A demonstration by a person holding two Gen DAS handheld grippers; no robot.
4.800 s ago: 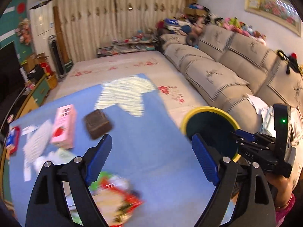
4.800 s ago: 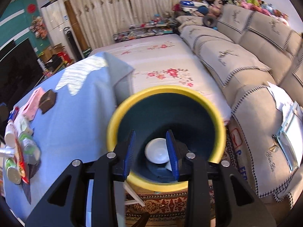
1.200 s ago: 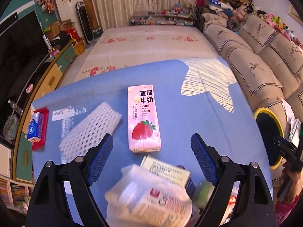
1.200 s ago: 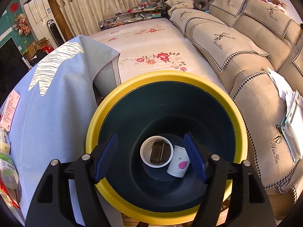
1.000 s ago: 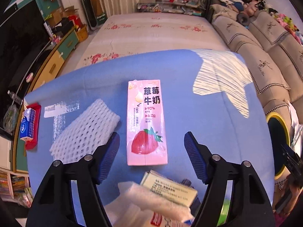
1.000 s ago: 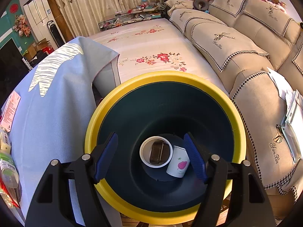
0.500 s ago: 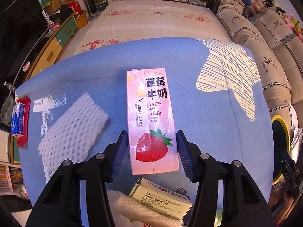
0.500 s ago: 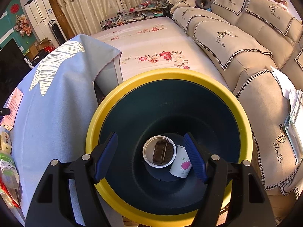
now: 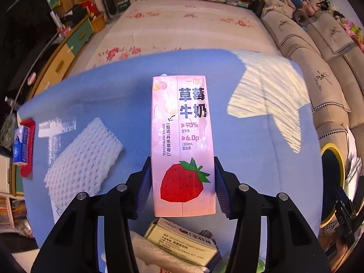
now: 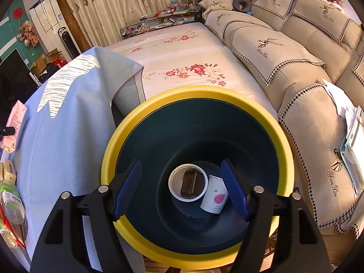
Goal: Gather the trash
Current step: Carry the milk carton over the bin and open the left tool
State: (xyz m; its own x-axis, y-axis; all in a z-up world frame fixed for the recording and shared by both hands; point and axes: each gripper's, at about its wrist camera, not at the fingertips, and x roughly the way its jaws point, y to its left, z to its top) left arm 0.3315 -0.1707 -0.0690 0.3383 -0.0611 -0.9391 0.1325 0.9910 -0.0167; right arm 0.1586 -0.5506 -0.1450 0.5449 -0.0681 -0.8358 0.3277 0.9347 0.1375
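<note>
A pink strawberry milk carton [image 9: 183, 145] lies flat on the blue tablecloth [image 9: 250, 159]. My left gripper [image 9: 182, 182] is shut on its near end, blue pads against both long sides. The carton also shows at the left edge of the right wrist view [image 10: 13, 125]. My right gripper [image 10: 179, 191] is open and empty above the yellow-rimmed dark bin [image 10: 159, 100], which holds a white cup [image 10: 215, 198] and a round tub with a brown piece inside [image 10: 188, 182]. The bin also shows in the left wrist view [image 9: 331, 146].
A white foam net [image 9: 82, 159], a beige box [image 9: 182, 243] and white wrapping [image 9: 159, 259] lie near the carton. A red and blue pack [image 9: 24, 145] sits at the table's left edge. Bottles [image 10: 11, 202] lie at the left. A sofa [image 10: 295, 52] stands to the right.
My left gripper has moved forward over the milk carton and closed its jaws onto the carton's sides. My right gripper stays open over the bin.
</note>
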